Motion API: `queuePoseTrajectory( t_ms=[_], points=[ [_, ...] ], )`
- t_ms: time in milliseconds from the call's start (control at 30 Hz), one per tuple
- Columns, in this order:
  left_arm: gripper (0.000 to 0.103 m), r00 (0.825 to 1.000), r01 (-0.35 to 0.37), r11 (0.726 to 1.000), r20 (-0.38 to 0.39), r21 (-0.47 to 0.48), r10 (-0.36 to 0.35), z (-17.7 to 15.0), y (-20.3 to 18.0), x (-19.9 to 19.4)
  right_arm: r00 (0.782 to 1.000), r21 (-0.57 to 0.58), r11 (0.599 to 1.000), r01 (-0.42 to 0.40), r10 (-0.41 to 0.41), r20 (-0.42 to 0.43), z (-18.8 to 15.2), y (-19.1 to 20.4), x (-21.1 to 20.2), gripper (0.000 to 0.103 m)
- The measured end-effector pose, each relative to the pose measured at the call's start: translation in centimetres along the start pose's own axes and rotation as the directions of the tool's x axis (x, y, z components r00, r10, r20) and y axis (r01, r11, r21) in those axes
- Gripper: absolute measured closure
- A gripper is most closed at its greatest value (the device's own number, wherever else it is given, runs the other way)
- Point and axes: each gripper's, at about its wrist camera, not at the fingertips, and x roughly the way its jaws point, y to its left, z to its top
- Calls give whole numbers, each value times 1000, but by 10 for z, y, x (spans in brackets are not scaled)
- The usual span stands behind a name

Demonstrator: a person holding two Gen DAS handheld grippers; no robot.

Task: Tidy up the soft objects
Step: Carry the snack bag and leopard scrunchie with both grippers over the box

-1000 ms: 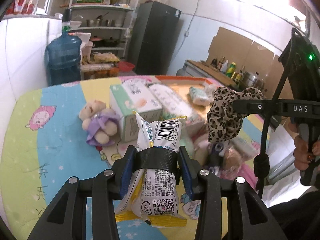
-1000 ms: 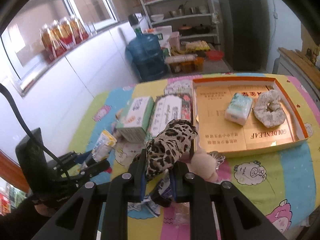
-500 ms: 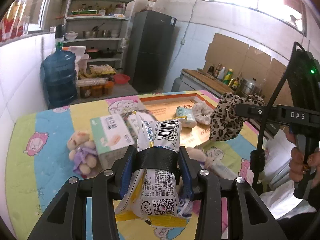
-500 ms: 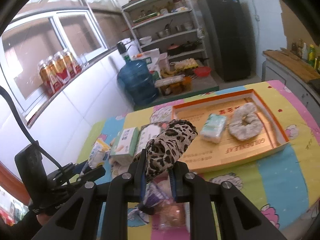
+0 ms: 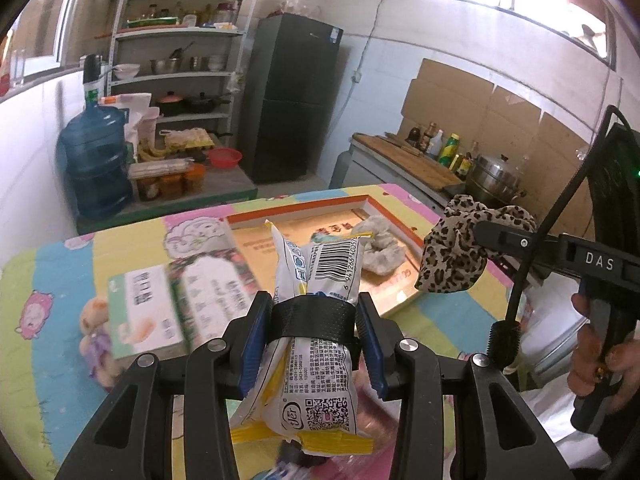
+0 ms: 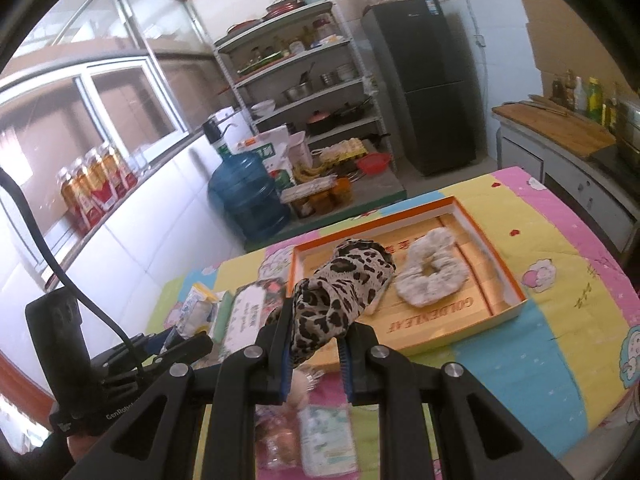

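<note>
My left gripper (image 5: 314, 320) is shut on a white and yellow tissue packet (image 5: 320, 264) with a barcode, held above the table. In the right wrist view, my right gripper (image 6: 314, 344) is shut on a leopard-print scrunchie (image 6: 340, 280), also in the air. Ahead of both lies an orange-rimmed tray (image 6: 516, 292) with a grey-white scrunchie (image 6: 432, 276) inside. The left wrist view shows the leopard scrunchie (image 5: 452, 256) hanging from the right gripper (image 5: 476, 236) to the right of the tray (image 5: 300, 210). The left gripper (image 6: 188, 340) shows at the lower left of the right wrist view.
Two tissue boxes (image 5: 160, 308) and a small plush bear (image 5: 94, 344) lie left of the tray on the cartoon-print cloth. Loose packets (image 6: 328, 436) sit under the right gripper. A blue water jug (image 5: 96, 160), shelves and a dark fridge (image 5: 292, 100) stand beyond the table.
Both grippers have risen and moved toward the tray with their loads still held. The plush bear and boxes have slid to the lower left of the left wrist view.
</note>
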Motion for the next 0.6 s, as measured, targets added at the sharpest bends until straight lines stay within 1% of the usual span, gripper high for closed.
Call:
queuePoseTrajectory(
  t_ms=[300, 600],
  points=[
    [59, 1000, -20, 999, -16, -28, 19, 20, -25, 38, 1000, 5, 1000, 16, -16, 15, 24, -44, 4, 83],
    [59, 997, -74, 995, -37, -73, 72, 34, -40, 81, 999, 5, 1000, -23, 23, -38, 41, -81, 36, 83]
  ],
)
